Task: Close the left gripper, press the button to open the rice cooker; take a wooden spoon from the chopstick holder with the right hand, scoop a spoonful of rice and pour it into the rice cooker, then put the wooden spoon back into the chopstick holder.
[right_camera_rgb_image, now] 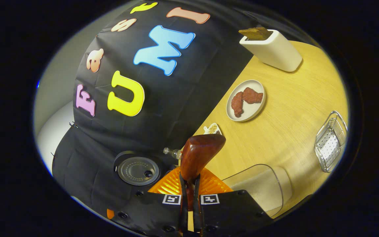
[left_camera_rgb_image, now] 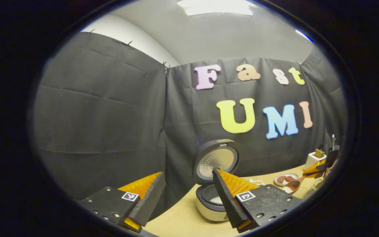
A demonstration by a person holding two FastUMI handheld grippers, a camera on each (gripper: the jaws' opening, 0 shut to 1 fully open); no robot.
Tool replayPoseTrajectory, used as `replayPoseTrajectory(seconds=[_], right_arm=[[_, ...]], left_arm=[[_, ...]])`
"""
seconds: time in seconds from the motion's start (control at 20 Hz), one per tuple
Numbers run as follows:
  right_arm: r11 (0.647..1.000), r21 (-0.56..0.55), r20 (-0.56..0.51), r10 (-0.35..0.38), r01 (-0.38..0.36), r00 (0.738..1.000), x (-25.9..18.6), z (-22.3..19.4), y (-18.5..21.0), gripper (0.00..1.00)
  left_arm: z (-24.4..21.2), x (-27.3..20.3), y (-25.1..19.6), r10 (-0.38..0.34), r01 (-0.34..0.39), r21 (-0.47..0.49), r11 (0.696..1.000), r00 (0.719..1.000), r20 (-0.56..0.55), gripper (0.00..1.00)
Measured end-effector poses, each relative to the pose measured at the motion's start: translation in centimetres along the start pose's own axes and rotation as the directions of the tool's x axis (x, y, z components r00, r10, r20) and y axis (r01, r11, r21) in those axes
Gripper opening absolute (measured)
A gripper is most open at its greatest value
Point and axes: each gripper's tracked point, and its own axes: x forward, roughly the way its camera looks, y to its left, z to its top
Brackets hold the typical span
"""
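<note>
The white rice cooker (left_camera_rgb_image: 209, 205) stands open with its lid (left_camera_rgb_image: 217, 161) raised, just beyond my left gripper (left_camera_rgb_image: 188, 173), which is open and holds nothing. My right gripper (right_camera_rgb_image: 189, 180) is shut on the handle of the wooden spoon (right_camera_rgb_image: 201, 153). The spoon's bowl points ahead, above the table, and I cannot tell whether it carries rice. The cooker's lid (right_camera_rgb_image: 138, 170) lies to its left in the right gripper view. A clear rice container (right_camera_rgb_image: 258, 187) sits just right of the fingers. In the left gripper view, the spoon (left_camera_rgb_image: 294, 185) and right gripper (left_camera_rgb_image: 321, 168) are at the far right.
A white plate with two pieces of meat (right_camera_rgb_image: 246, 100), a small dish (right_camera_rgb_image: 212, 129) and a white toaster (right_camera_rgb_image: 271, 49) stand on the wooden table (right_camera_rgb_image: 291, 108). A metal mesh holder (right_camera_rgb_image: 331, 141) sits near the table's edge. Black cloth walls the back.
</note>
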Motion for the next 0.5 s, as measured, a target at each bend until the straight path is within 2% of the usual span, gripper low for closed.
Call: replayPoseTrajectory(seconds=[0.25, 0.35, 0.45, 0.5], right_arm=[[0.995, -0.022, -0.028, 0.095, -0.096, 0.995, 4.0, -1.5, 5.7, 0.05], [0.992, -0.037, -0.048, 0.119, -0.120, 0.992, 6.1, -2.6, 7.6, 0.08], [0.989, -0.055, -0.072, 0.134, -0.138, 0.988, 8.0, -4.2, 9.1, 0.04], [0.987, -0.067, -0.084, 0.137, -0.143, 0.987, 9.0, -5.0, 9.8, 0.07]], left_arm=[[-0.5, 0.6, 2.2, 0.026, -0.026, 0.021, 0.999, 1.000, -0.007, 0.87], [-1.0, 1.0, 2.5, 0.039, -0.039, 0.030, 0.999, 0.999, -0.012, 0.87], [-1.4, 1.2, 4.1, 0.054, -0.054, 0.027, 0.998, 0.998, -0.017, 0.87], [-1.7, 1.1, 4.8, 0.062, -0.061, 0.023, 0.998, 0.998, -0.020, 0.87]])
